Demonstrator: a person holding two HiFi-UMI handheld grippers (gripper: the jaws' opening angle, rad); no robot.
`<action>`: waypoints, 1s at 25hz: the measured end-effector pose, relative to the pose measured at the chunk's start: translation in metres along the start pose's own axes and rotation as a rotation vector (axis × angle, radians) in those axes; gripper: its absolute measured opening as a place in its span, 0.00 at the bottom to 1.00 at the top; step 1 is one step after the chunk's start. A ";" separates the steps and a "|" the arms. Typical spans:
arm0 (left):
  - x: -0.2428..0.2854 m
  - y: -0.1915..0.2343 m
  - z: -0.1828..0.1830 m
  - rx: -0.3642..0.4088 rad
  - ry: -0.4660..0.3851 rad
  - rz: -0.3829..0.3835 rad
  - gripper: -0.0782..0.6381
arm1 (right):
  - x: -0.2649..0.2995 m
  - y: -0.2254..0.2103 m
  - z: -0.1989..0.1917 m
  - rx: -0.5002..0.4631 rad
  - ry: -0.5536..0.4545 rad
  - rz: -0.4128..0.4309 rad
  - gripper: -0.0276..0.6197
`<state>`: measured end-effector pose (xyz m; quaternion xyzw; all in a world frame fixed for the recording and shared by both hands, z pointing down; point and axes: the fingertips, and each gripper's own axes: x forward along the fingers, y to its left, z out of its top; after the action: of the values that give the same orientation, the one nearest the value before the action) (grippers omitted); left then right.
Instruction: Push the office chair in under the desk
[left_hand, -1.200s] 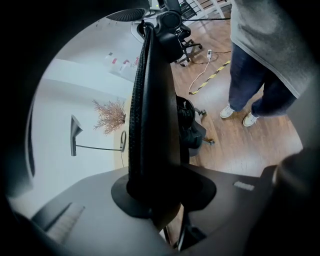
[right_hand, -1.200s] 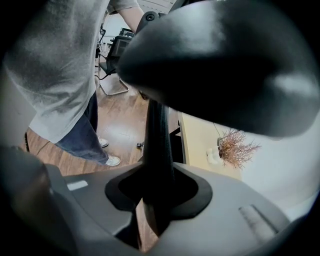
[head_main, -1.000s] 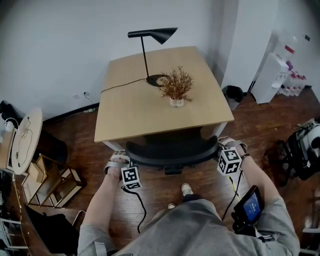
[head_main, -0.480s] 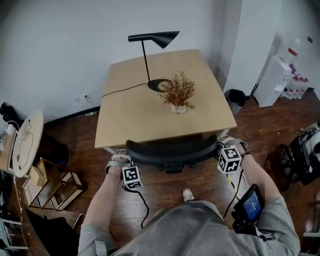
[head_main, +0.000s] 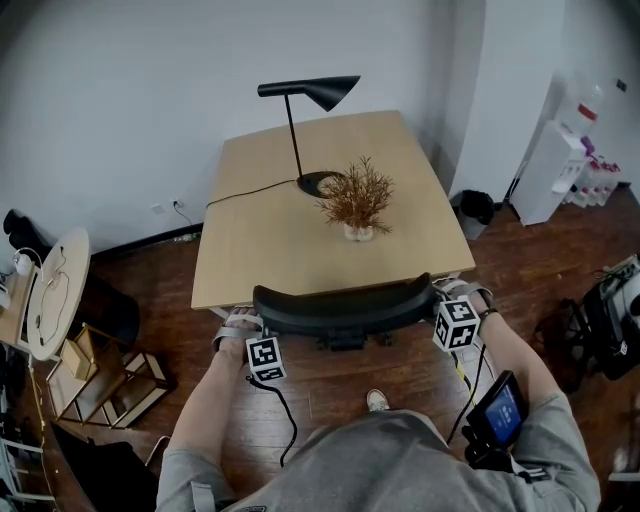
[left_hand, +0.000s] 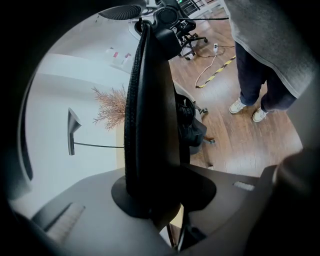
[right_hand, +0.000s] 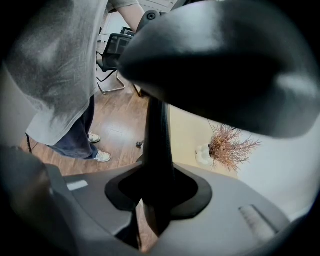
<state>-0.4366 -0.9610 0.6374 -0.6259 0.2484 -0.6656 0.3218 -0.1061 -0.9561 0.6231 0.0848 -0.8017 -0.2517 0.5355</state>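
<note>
In the head view, a black office chair (head_main: 345, 305) shows its curved backrest right at the near edge of the light wooden desk (head_main: 270, 245), with the seat hidden beneath the top. My left gripper (head_main: 246, 322) is shut on the backrest's left end, and my right gripper (head_main: 441, 298) is shut on its right end. The left gripper view has the backrest's mesh edge (left_hand: 150, 115) standing between the closed jaws of the left gripper (left_hand: 155, 200). In the right gripper view the backrest edge (right_hand: 157, 145) runs up out of the right gripper (right_hand: 157, 192).
A black lamp (head_main: 305, 95) and a dried plant in a white pot (head_main: 355, 200) stand on the desk, which backs onto a wall. A round side table (head_main: 55, 290) and a wire rack (head_main: 110, 375) are at the left. A bin (head_main: 475, 210) and a white dispenser (head_main: 560, 160) are at the right.
The chair has rolled forward with both grippers on it. Its backrest now meets the desk's near edge, and the seat has gone under the top.
</note>
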 end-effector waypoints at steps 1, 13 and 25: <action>0.000 0.000 0.000 0.000 0.002 0.001 0.22 | 0.000 -0.001 0.000 -0.001 0.000 -0.002 0.22; 0.008 0.007 0.004 -0.010 -0.006 -0.011 0.22 | 0.006 -0.014 -0.009 -0.013 0.011 0.004 0.22; 0.010 0.007 0.009 -0.024 -0.020 -0.033 0.22 | 0.008 -0.017 -0.014 -0.017 -0.007 0.025 0.23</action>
<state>-0.4268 -0.9724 0.6395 -0.6403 0.2427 -0.6614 0.3060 -0.0992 -0.9785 0.6254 0.0694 -0.8025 -0.2521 0.5363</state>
